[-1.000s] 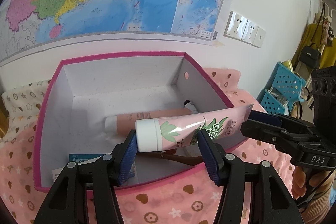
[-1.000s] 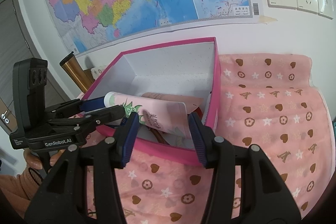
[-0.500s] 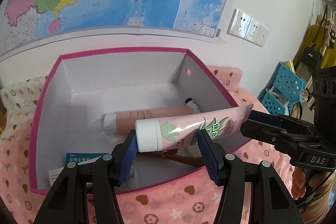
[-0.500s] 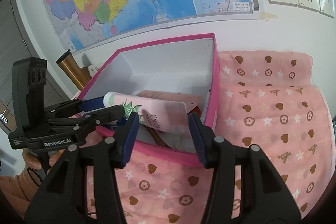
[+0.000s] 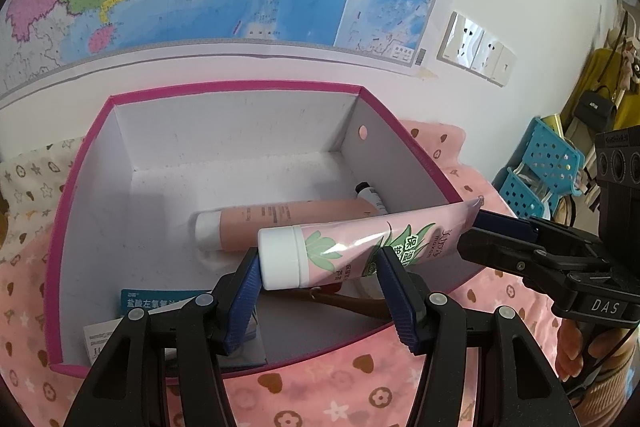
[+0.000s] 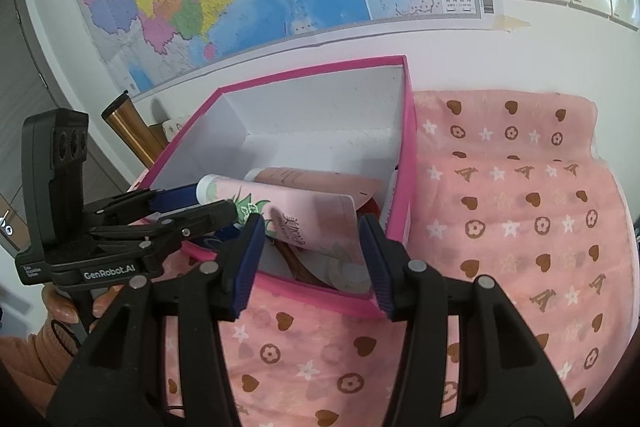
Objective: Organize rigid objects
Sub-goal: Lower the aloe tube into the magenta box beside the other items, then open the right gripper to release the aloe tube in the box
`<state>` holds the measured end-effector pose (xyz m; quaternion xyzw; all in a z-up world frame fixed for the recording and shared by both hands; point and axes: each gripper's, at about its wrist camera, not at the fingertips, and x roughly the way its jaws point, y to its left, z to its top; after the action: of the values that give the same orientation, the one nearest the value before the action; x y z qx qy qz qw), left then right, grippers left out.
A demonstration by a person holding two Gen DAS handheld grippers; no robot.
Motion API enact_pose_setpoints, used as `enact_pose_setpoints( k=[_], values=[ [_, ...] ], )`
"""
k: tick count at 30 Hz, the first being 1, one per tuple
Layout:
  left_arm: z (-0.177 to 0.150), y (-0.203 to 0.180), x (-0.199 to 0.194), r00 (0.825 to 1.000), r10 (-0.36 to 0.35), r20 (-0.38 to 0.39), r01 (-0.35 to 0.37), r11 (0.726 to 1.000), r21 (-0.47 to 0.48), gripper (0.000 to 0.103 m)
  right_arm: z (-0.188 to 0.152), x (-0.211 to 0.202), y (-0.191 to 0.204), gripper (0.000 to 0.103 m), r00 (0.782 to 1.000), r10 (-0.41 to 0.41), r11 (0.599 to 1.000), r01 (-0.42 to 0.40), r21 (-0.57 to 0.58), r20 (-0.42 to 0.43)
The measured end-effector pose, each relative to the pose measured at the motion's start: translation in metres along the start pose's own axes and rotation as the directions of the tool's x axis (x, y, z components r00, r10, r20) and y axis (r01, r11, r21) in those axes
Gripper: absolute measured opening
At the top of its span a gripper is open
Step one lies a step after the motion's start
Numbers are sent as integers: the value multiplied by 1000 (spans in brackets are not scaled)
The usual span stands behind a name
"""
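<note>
Pink plastic tube (image 5: 360,247) with a leaf print and white cap hangs across the near right corner of the pink-rimmed box (image 5: 240,87), both tools on it at once.

Left wrist view: left gripper (image 5: 320,287) is part-open, its blue pads bracketing the cap end; the left pad touches the cap, but contact on the right pad is hard to confirm. Right gripper (image 5: 492,239) comes in from the right, clamped on the flat crimped tail. Probable reason for the two-point hold: the tube is being steadied or passed over the box before lowering. Inside already: a salmon tube (image 5: 280,223) lying flat, a small dark-capped tube (image 5: 370,193) by the right wall, a blue-and-white carton (image 5: 160,303) near the front, and a brown stick-like item (image 5: 348,301) under the held tube.

Right wrist view: the tail end of the tube (image 6: 316,219) sits between the right gripper's (image 6: 312,259) pads, jaws at middling width; firm pinch not confirmable here. Left gripper (image 6: 188,205) holds the cap end. Box wall (image 6: 408,147) stands close on the right, brown item below; both crowd the drop. Patterned pink cloth (image 6: 520,207) lies bare beside it.
</note>
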<state>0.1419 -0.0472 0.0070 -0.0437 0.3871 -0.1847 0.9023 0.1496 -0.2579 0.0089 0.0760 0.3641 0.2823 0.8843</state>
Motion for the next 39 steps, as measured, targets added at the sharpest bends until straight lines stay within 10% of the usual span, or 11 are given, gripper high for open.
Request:
enact_pose_setpoints(
  k=[39],
  values=[
    [5, 11, 29, 998, 20, -66, -22, 999, -28, 58, 10, 16, 4, 52, 997, -53, 999, 53, 1, -51]
  ],
)
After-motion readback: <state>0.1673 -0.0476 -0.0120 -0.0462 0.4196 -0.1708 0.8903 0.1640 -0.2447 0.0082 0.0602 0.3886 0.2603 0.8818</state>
